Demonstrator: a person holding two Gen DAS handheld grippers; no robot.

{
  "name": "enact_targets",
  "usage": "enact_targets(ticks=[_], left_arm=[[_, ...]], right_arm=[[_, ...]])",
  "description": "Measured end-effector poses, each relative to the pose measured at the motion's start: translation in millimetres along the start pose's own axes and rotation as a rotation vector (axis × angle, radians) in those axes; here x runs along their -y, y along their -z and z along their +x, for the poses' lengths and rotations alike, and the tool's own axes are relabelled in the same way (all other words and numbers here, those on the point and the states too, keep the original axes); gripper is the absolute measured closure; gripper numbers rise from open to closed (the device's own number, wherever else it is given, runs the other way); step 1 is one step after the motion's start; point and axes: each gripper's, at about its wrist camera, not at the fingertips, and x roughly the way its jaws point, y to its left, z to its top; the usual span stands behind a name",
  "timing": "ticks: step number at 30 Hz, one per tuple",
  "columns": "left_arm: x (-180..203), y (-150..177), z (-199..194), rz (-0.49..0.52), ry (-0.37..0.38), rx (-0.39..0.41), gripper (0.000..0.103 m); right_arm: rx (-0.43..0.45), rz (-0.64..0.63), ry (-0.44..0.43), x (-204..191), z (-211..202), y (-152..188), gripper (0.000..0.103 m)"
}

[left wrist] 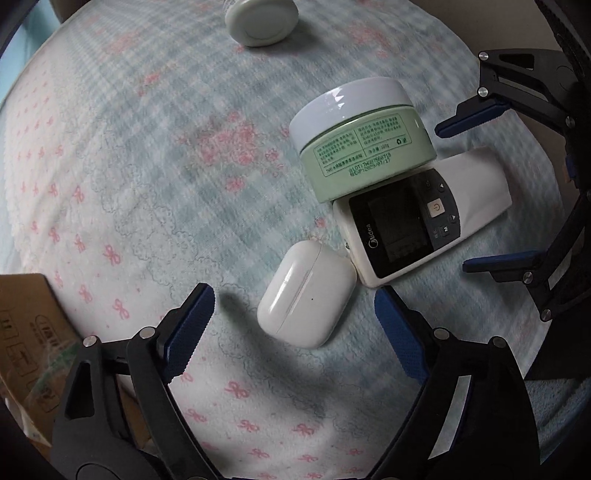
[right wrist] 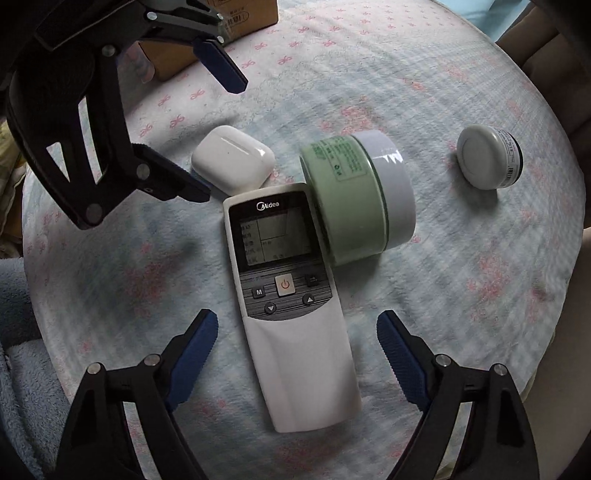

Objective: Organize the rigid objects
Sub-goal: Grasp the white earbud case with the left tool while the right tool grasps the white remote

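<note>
A white earbud case (left wrist: 306,293) (right wrist: 233,163), a white Midea remote (left wrist: 421,221) (right wrist: 291,306) and a green jar with a white lid (left wrist: 360,142) (right wrist: 360,197), lying on its side, sit touching each other on a flowered cloth. A small white-lidded jar (left wrist: 260,18) (right wrist: 487,160) lies apart. My left gripper (left wrist: 291,325) (right wrist: 221,140) is open, its jaws on either side of the earbud case. My right gripper (right wrist: 295,350) (left wrist: 469,195) is open, its jaws on either side of the remote's lower half. Neither holds anything.
A cardboard box (left wrist: 29,332) (right wrist: 207,33) stands at the cloth's edge beside the left gripper. A blue fleece blanket (right wrist: 22,332) lies at the left in the right wrist view. The cloth (left wrist: 129,166) covers a round surface.
</note>
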Motion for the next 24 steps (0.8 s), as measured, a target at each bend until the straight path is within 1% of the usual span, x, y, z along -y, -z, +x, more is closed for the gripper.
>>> enact_targets(ticks=[3,4,5,8,9,12,14,16,18,22,24], left_arm=[[4,-1,9,0.048,0.012,-0.009,0.017],[6,0,10,0.064,0.003,-0.007,0.017],[8,1,10,0.078,-0.002,-0.006,0.017],[9,3,11,0.095,-0.001,0.0,0.018],[9,3,10,0.099,-0.003,0.0,0.02],[9,3,9,0.11,-0.011,-0.003,0.026],[9,4,7,0.118,-0.027,-0.004,0.033],[9,3,5,0.124,-0.017,-0.003,0.048],[12,2,4,0.133,-0.012,-0.013,0.057],[22,1,6,0.179,-0.053,-0.025,0.057],[22,2,6,0.18,-0.052,-0.023,0.058]], right_arm=[[0.003,0.014,-0.016,2,6,1,0.018],[0.005,0.02,-0.02,3,7,1,0.021],[0.003,0.029,-0.028,4,8,2,0.027],[0.013,0.052,-0.037,6,9,4,0.031],[0.014,0.054,-0.035,6,9,5,0.035],[0.012,0.06,-0.02,6,9,7,0.04],[0.008,0.071,-0.012,7,7,7,0.042],[0.004,0.072,-0.005,7,6,7,0.042],[0.0,0.069,0.005,6,5,7,0.042],[-0.013,0.075,0.015,6,4,6,0.042],[-0.014,0.072,0.026,6,4,6,0.042]])
